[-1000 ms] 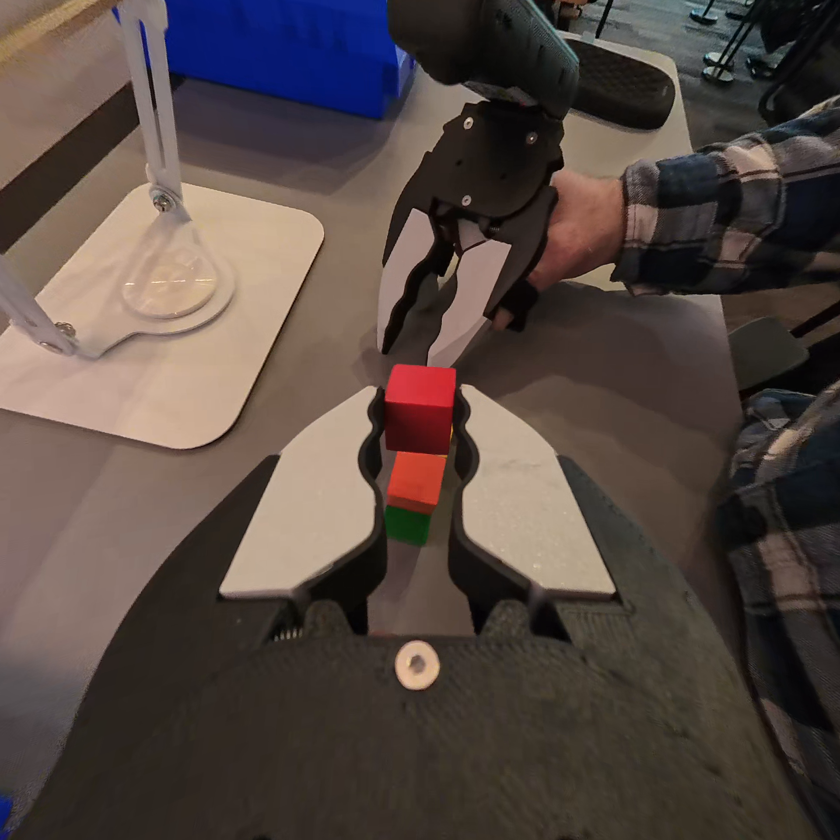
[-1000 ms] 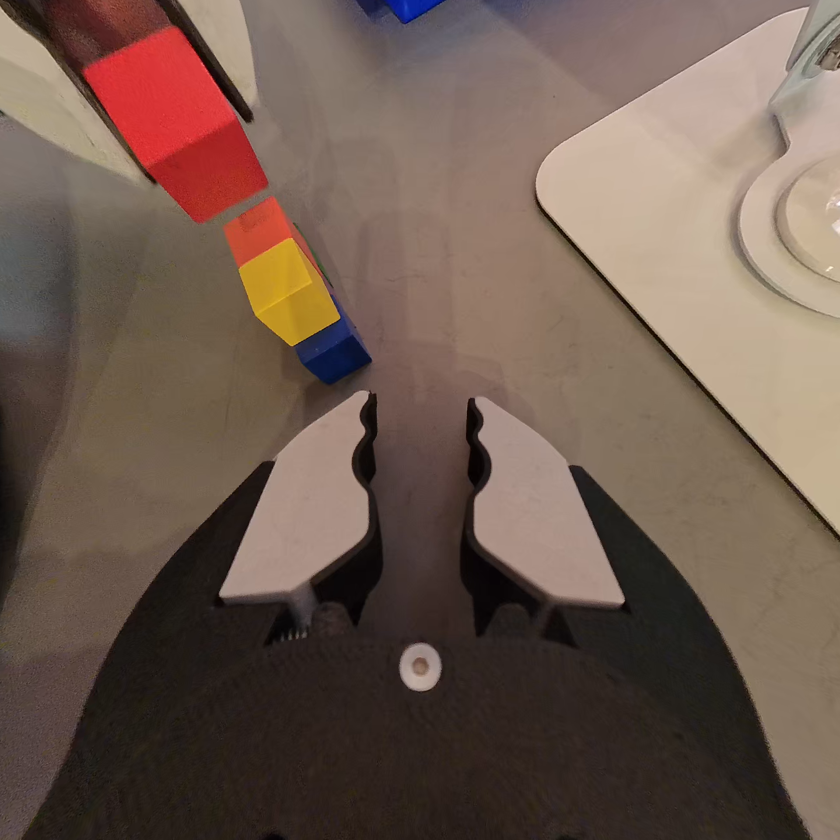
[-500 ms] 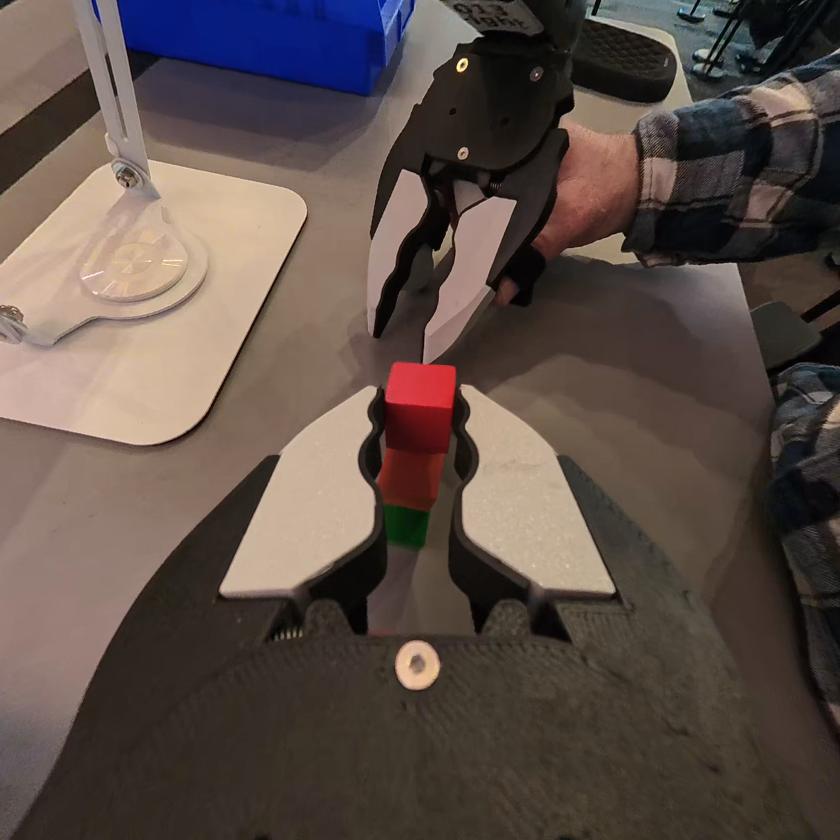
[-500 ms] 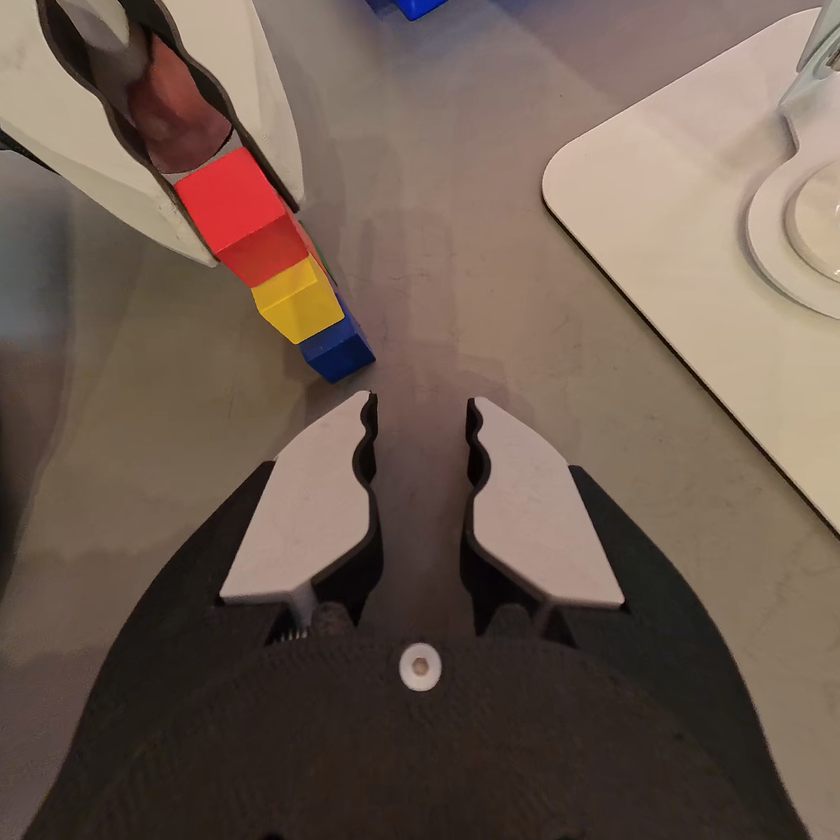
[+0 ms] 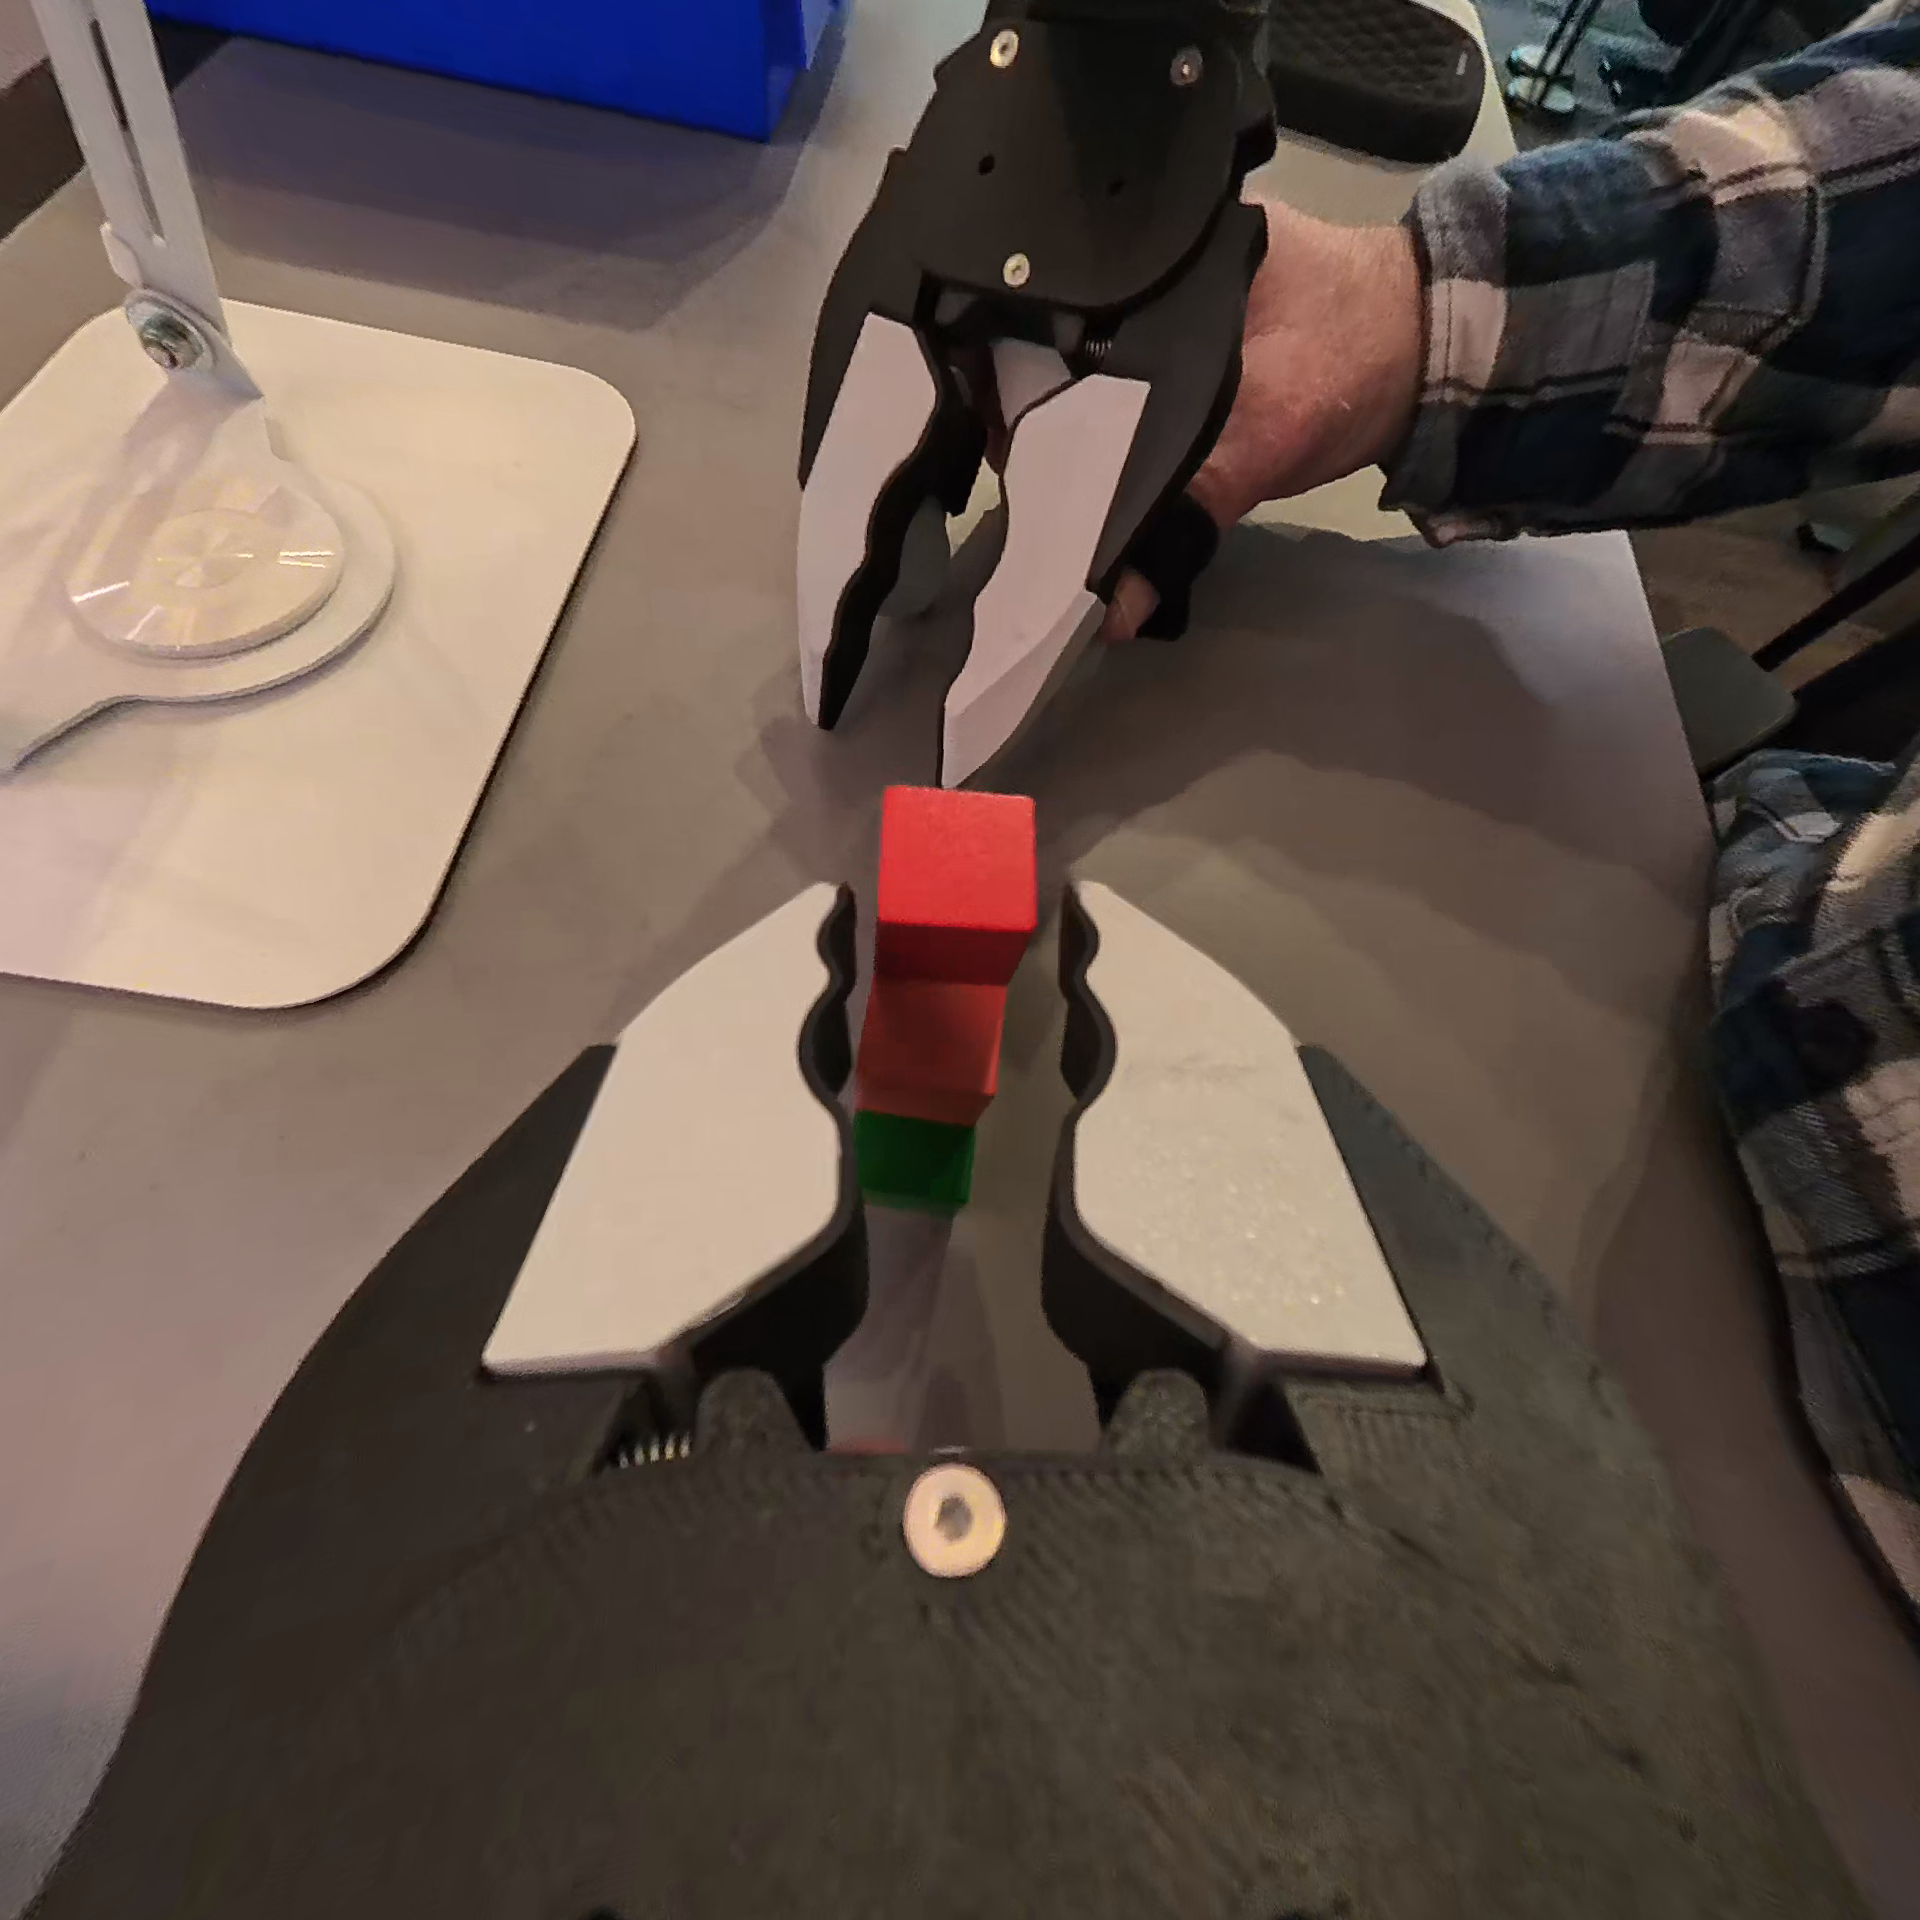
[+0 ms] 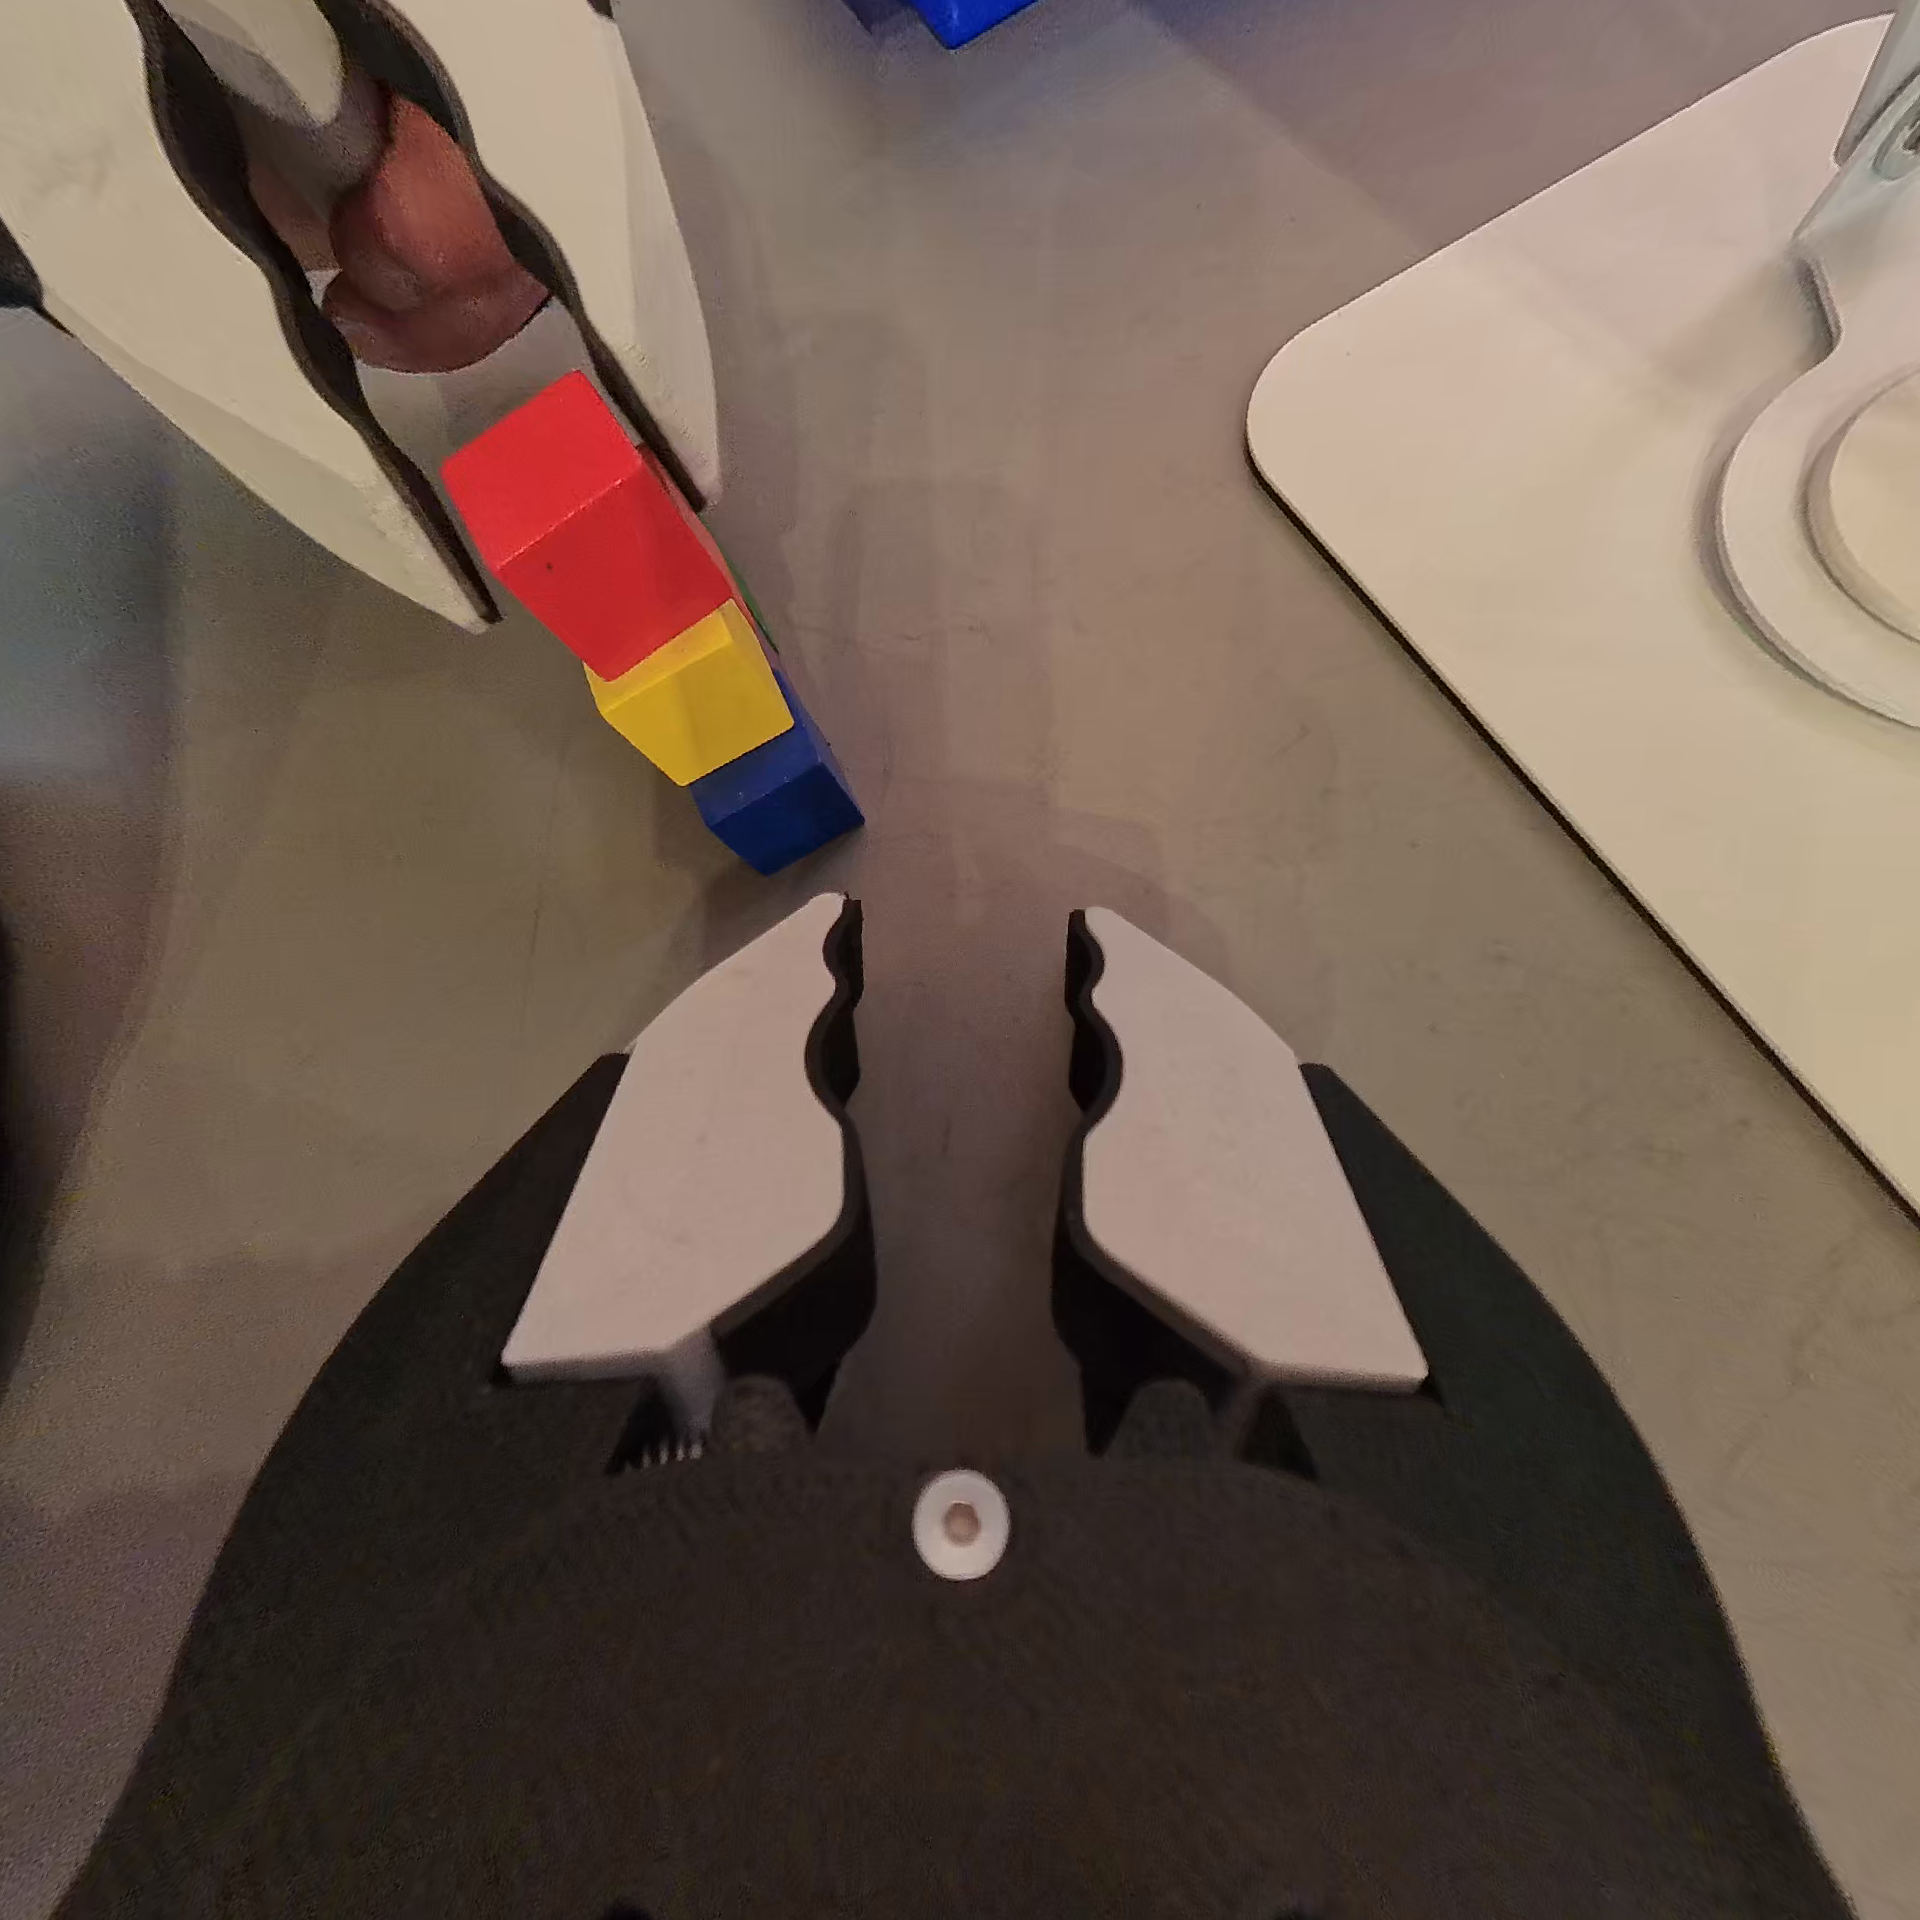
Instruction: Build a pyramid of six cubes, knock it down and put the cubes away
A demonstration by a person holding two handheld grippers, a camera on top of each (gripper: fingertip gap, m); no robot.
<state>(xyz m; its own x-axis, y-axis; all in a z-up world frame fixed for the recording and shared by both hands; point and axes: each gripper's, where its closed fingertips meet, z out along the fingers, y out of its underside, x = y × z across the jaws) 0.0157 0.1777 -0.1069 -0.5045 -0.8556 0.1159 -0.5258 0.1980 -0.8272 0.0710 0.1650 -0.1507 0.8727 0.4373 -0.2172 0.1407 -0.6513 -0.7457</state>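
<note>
Grey matte bench [image 5: 644,852], faintly scuffed, under warm dim light. On it a white rounded base plate [image 5: 343,790] carrying a white stand [image 5: 156,260]; behind that a blue bin [image 5: 582,52]; at the far edge a black perforated pad [image 5: 1371,62]. Beyond the bench, dark floor with a few black stand feet (upper right corner of the left wrist view).

Left tongs [image 5: 956,935] parted around the red cube [image 5: 956,873], a slim gap visible on either side, pads not pressing. Red cube atop the pyramid, orange cube [image 5: 930,1049] below it and green cube [image 5: 914,1158] at the bottom, near the bench centre.

Only in the left wrist view: orange and green cubes, a hand [image 5: 1320,343] in a plaid sleeve [image 5: 1662,260] gripping the right tongs, the bin's full side.

Only in the right wrist view: yellow cube [image 6: 691,701] and blue cube [image 6: 779,795] on the pyramid's other face, both below the red one. Right tongs [image 6: 964,935] held apart over bare bench, nothing between them, just beside the blue cube.
</note>
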